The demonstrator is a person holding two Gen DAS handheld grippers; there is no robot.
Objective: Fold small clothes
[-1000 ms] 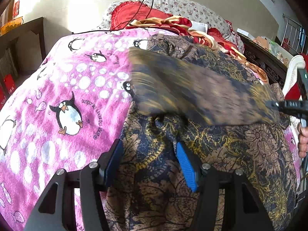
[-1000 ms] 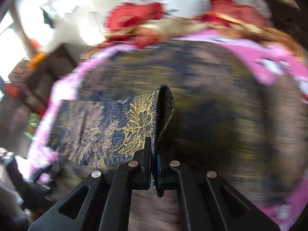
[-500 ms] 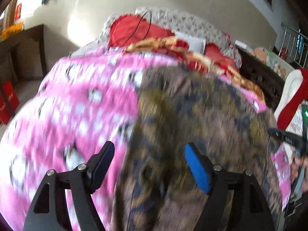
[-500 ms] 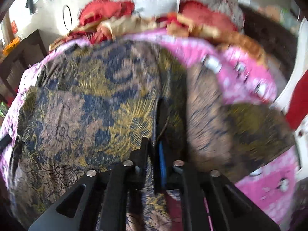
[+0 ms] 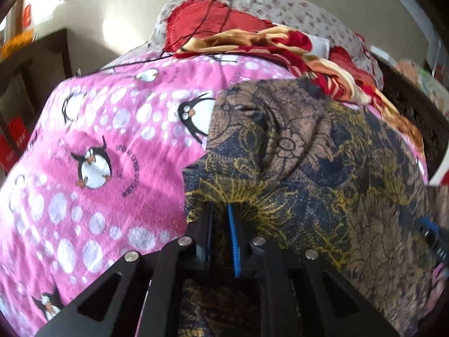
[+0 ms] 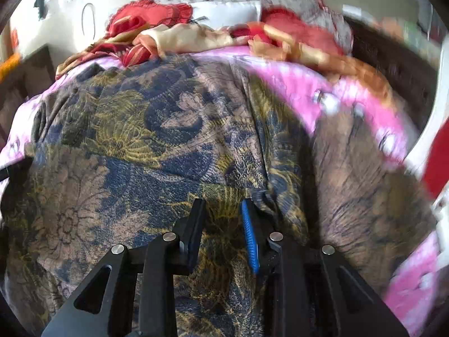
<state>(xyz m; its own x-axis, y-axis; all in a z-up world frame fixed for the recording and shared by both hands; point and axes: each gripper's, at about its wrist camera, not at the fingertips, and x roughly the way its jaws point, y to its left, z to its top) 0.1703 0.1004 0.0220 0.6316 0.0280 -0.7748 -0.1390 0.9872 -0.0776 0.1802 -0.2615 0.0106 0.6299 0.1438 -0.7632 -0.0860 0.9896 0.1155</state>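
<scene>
The left tool (image 5: 221, 219) is closing, apparently on the floral garment's (image 5: 322, 168) edge; the right tool (image 6: 223, 219), having released, is opening above it, ready for another fold.

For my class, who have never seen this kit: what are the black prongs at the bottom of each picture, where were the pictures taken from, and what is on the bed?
Each picture comes from a camera mounted on a hand-held two-finger gripper, looking along its fingers. The left gripper is closing on the edge of a dark blue, brown and gold floral garment, which sits between its blue pads. The right gripper is opening above the same garment. It lies on a pink fleece penguin blanket; red and gold cloths are heaped behind.
</scene>
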